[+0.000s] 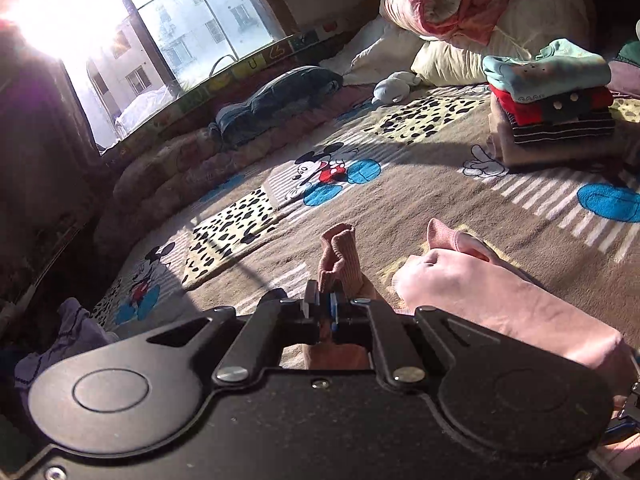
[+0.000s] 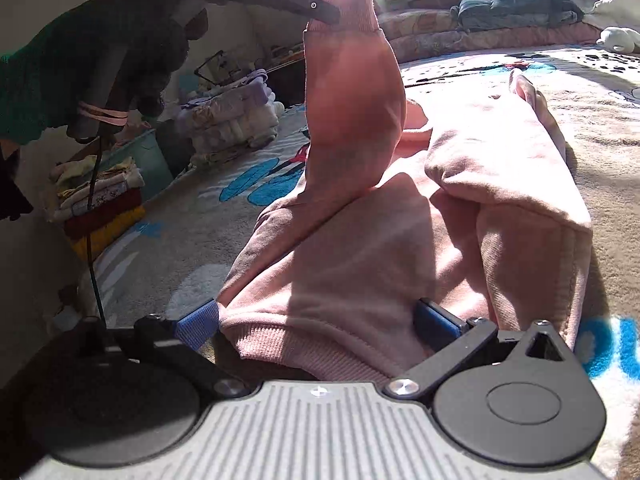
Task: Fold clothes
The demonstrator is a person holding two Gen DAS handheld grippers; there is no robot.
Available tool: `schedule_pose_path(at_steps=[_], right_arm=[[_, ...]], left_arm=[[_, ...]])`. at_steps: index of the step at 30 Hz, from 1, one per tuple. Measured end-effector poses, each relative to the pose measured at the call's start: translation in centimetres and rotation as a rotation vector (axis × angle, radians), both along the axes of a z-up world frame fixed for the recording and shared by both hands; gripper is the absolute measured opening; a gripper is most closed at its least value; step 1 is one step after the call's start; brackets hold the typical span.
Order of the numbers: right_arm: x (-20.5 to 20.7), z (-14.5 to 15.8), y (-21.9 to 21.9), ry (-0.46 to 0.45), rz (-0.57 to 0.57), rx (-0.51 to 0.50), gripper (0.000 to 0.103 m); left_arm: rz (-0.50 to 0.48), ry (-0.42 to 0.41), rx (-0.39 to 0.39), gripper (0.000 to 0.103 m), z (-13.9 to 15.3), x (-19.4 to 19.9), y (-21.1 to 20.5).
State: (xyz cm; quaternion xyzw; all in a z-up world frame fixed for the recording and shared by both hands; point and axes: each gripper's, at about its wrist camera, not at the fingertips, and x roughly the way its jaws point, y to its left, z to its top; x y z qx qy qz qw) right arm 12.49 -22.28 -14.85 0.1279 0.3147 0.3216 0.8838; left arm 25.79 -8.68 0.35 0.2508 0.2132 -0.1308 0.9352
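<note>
Two grippers work one pink top [image 2: 400, 216], which lies crumpled on a cartoon blanket [image 1: 420, 184]. From the left wrist, the left gripper [image 1: 326, 306] has its fingers pressed together on the ribbed cuff [image 1: 340, 256] of a sleeve; the right wrist view shows that sleeve [image 2: 352, 120] lifted upright above the rest of the top. The right gripper [image 2: 320, 320] sits low at the near edge of the top, jaws spread, blue pads either side of the ribbed hem [image 2: 288, 340], which runs between them unpinched. Far right in the left view stands a folded stack [image 1: 552, 104] of clothes, well apart from the top. A window [image 1: 160, 40] glares at far left.
</note>
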Motion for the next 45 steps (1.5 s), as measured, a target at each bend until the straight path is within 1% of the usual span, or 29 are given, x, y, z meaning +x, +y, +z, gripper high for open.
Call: schedule_pose_path(at_steps=[3, 4, 7, 11, 15, 16, 18, 23, 29, 34, 37, 39, 41, 44, 45], right_arm=[[-0.1, -0.1, -0.4, -0.004, -0.02, 0.021, 0.1], [-0.1, -0.1, -0.5, -0.007, -0.027, 0.027, 0.097], [-0.4, -0.2, -0.8, -0.017, -0.048, 0.037, 0.093], [-0.7, -0.4, -0.8, -0.034, -0.061, 0.034, 0.092], [-0.7, -0.5, -0.7, -0.047, -0.062, 0.028, 0.092], [-0.7, -0.5, -0.7, -0.049, -0.062, 0.029, 0.092], [-0.8, -0.6, -0.7, -0.051, -0.062, 0.034, 0.092], [-0.8, -0.7, -0.7, -0.056, -0.064, 0.044, 0.092], [-0.9, -0.9, -0.7, -0.062, -0.065, 0.05, 0.092], [-1.0, -0.9, -0.7, -0.07, -0.069, 0.051, 0.091], [-1.0, -1.0, -0.7, -0.075, -0.071, 0.048, 0.091], [-1.1, -1.1, -0.7, -0.078, -0.072, 0.046, 0.091], [-1.1, -1.1, -0.6, -0.08, -0.073, 0.045, 0.091], [-1.0, -1.1, -0.6, -0.083, -0.076, 0.041, 0.09], [-1.1, -1.2, -0.6, -0.084, -0.078, 0.041, 0.09]], left_arm=[[0.039, -0.018, -0.091, 0.005, 2.7, -1.0, 2.4], [0.052, -0.025, -0.118, 0.005, 3.5, -1.3, 3.2], [0.106, -0.035, -0.176, 0.005, 4.9, -1.9, 6.1], [0.177, -0.013, -0.265, 0.005, 5.3, -2.4, 10.1], [0.25, 0.017, -0.362, 0.005, 5.0, -3.2, 14.0], [0.273, 0.028, -0.39, 0.005, 4.6, -3.5, 15.3], [0.308, 0.03, -0.406, 0.005, 4.1, -4.0, 16.8], [0.385, 0.052, -0.479, 0.005, 1.9, -4.8, 21.2], [0.465, 0.101, -0.599, 0.005, -1.7, -4.7, 26.1], [0.47, 0.105, -0.714, 0.005, -4.4, -4.3, 28.7], [0.472, 0.105, -0.741, 0.005, -5.8, -3.7, 29.7], [0.489, 0.115, -0.761, 0.005, -7.1, -3.2, 30.4], [0.527, 0.136, -0.774, 0.005, -8.5, -2.7, 31.1], [0.576, 0.155, -0.879, 0.007, -9.7, -4.0, 31.5], [0.592, 0.161, -0.914, 0.009, -10.1, -4.4, 31.6]])
